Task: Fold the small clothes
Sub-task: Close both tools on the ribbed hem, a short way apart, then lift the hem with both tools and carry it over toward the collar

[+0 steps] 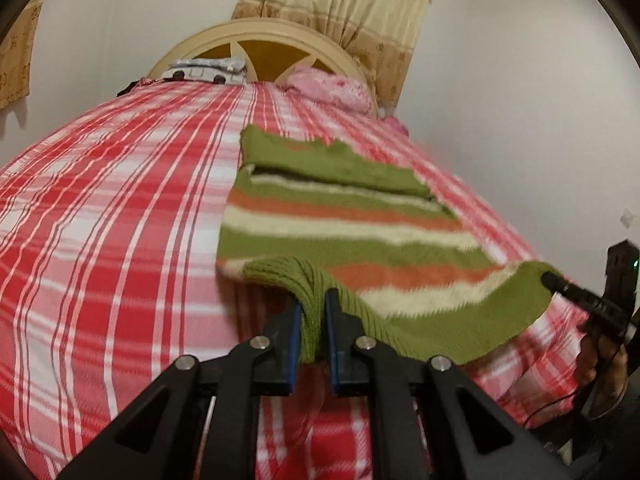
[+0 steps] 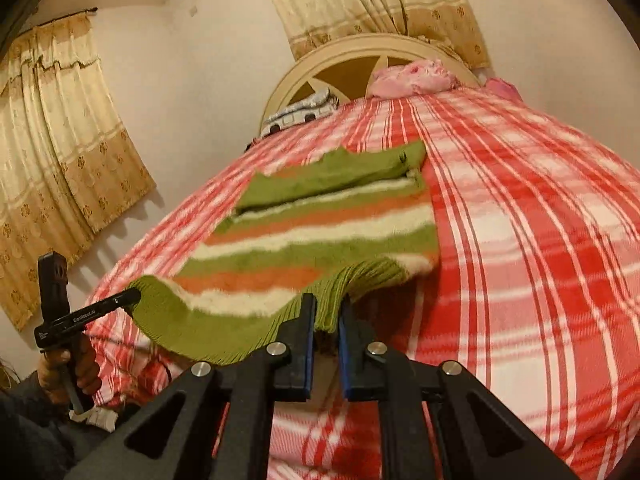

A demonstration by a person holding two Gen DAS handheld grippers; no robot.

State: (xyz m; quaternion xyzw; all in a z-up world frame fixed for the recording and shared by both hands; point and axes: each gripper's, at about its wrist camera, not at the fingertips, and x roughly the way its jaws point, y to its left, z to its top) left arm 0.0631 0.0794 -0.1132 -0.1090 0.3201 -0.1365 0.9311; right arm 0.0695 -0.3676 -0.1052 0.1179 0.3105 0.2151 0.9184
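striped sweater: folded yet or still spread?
Partly folded. The green, orange and cream striped knit sweater has its far green part doubled over; its ribbed near hem is lifted by left gripper and right gripper.

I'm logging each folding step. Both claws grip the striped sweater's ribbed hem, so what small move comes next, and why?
Probably carry both corners forward together: left claw and right claw each pinch the striped sweater hem, lifted off the bed, with its far part lying flat.

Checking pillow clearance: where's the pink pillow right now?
The pink pillow sits at the far end of the bed against the headboard, right of centre in both views, well beyond the striped sweater.
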